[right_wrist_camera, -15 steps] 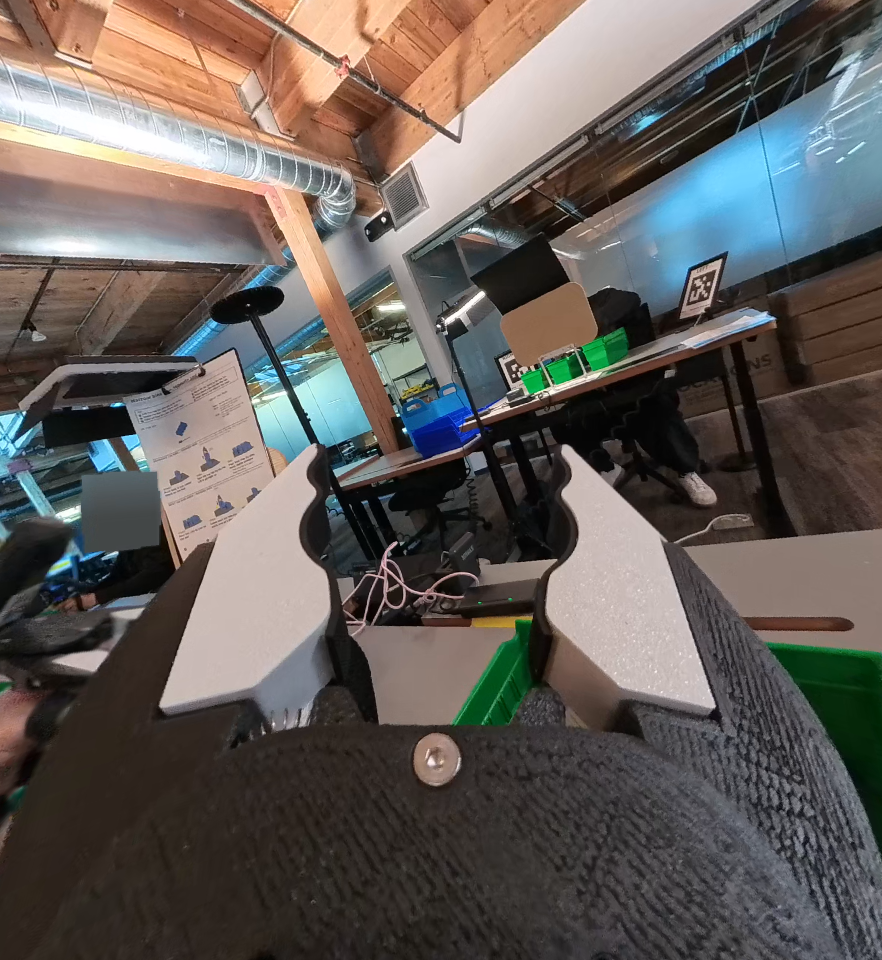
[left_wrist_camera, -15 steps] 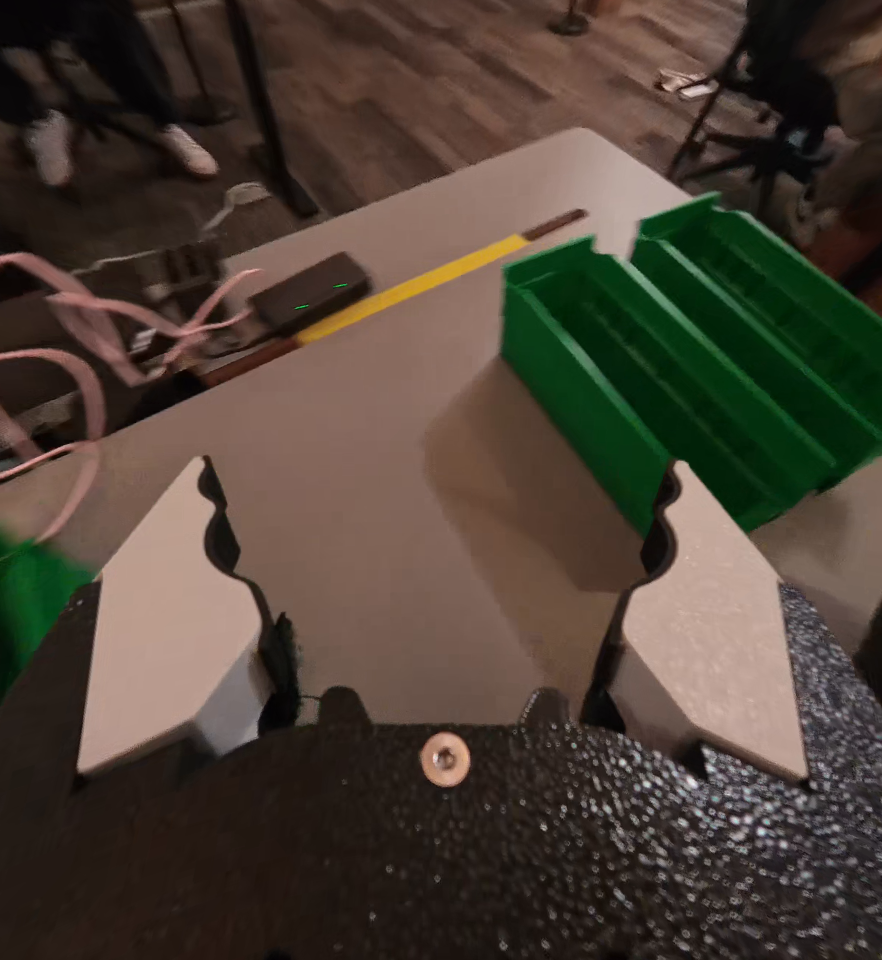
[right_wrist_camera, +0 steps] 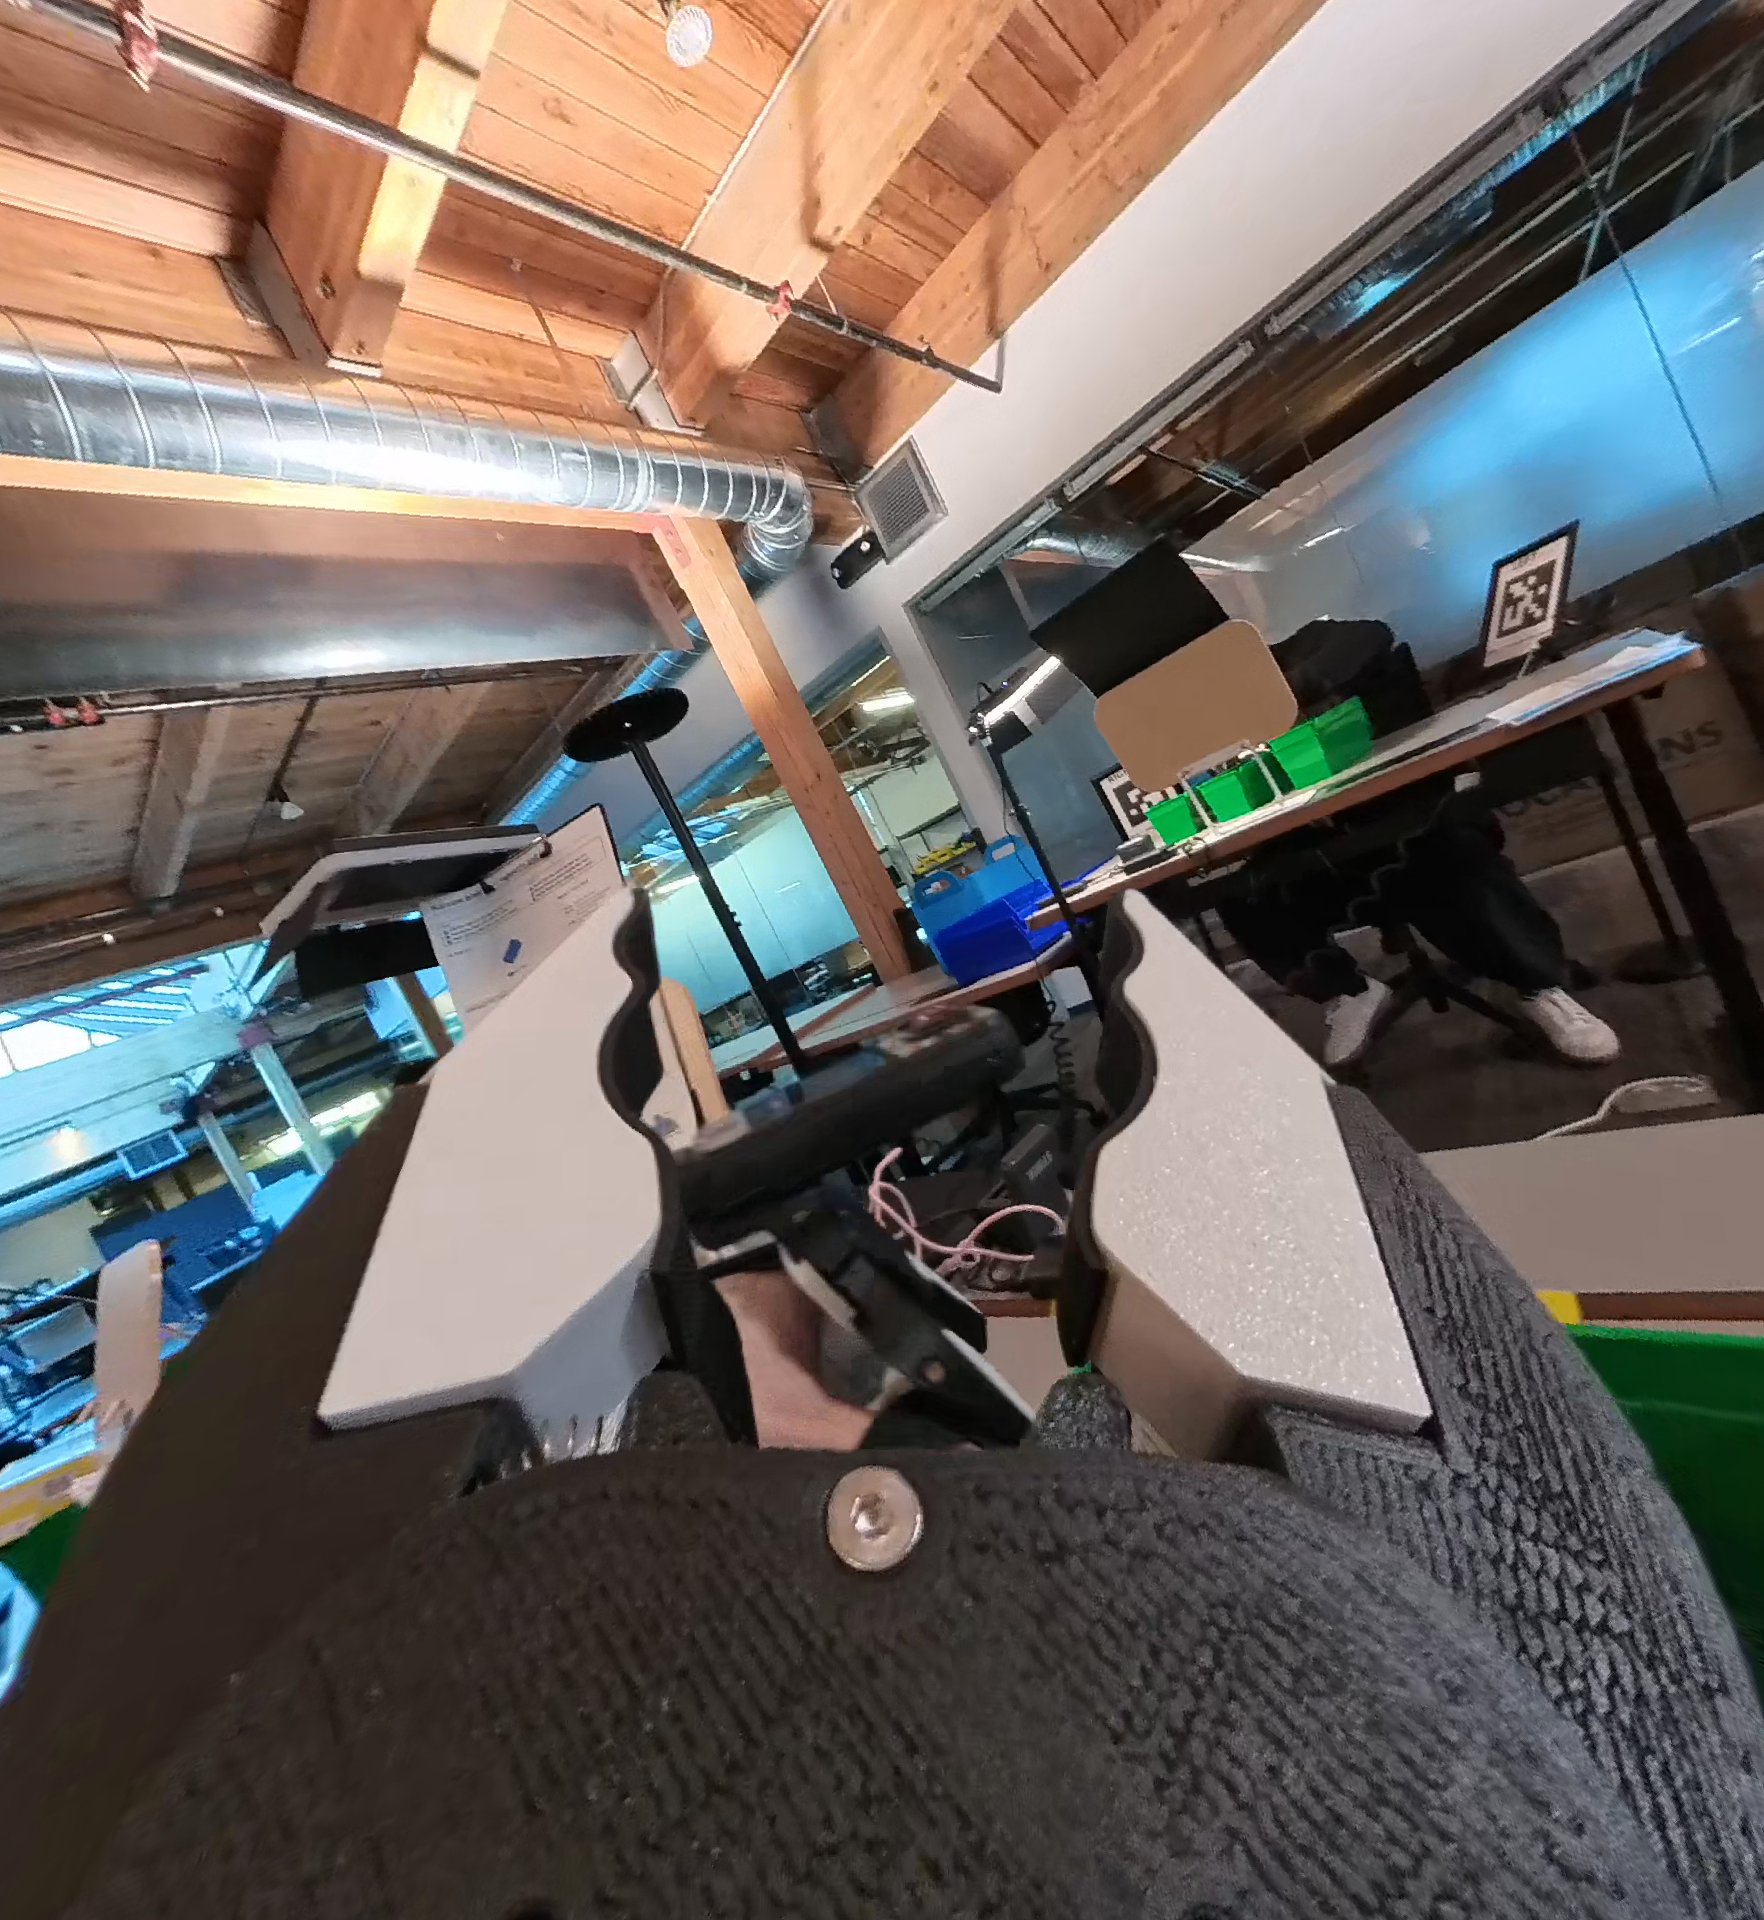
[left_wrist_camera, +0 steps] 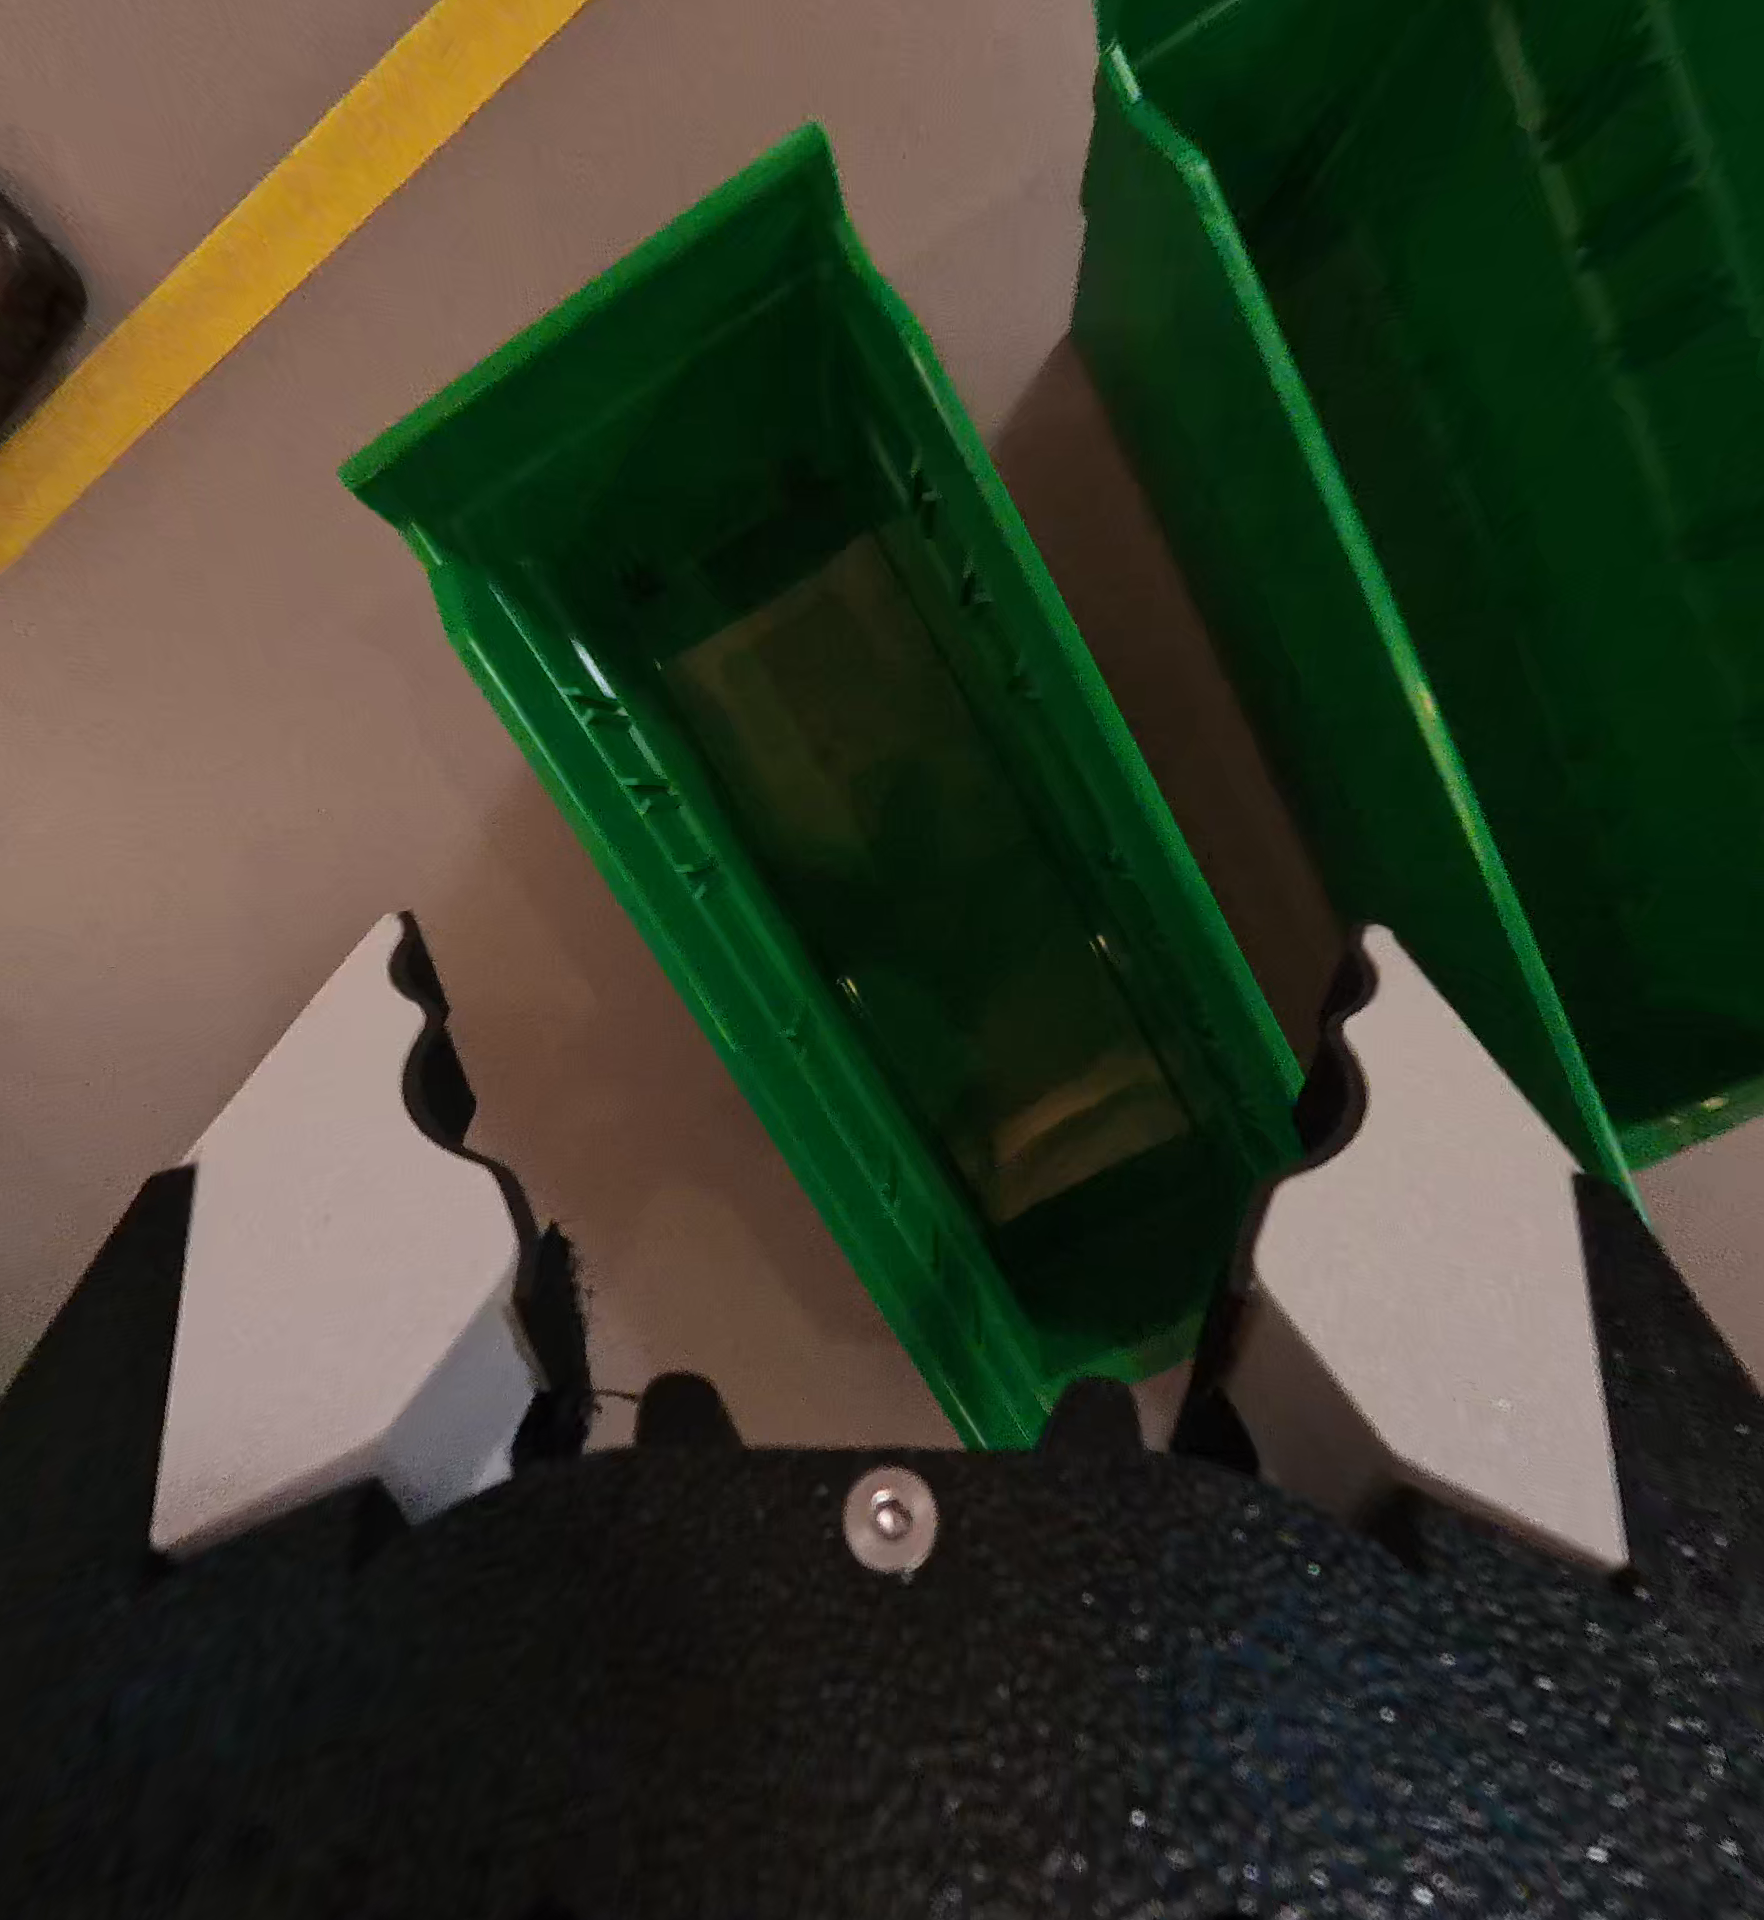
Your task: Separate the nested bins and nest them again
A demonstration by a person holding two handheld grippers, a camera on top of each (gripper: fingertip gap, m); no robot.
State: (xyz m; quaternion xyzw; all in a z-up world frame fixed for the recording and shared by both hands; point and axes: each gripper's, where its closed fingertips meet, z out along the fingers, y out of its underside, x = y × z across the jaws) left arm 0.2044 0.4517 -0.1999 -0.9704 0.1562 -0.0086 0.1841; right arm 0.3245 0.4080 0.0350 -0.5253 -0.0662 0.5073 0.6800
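Your left gripper (left_wrist_camera: 883,1023), jaws spread, straddles the narrow bin (left_wrist_camera: 805,831) to lift it; right gripper (right_wrist_camera: 878,1023), also spread, idles.

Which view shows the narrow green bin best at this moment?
The left wrist view: the narrow green bin lies on the table between the open left tongs, its whole interior visible, with a wider bin beside it. The right wrist view shows only a green patch at its right edge; which bin, I cannot tell.
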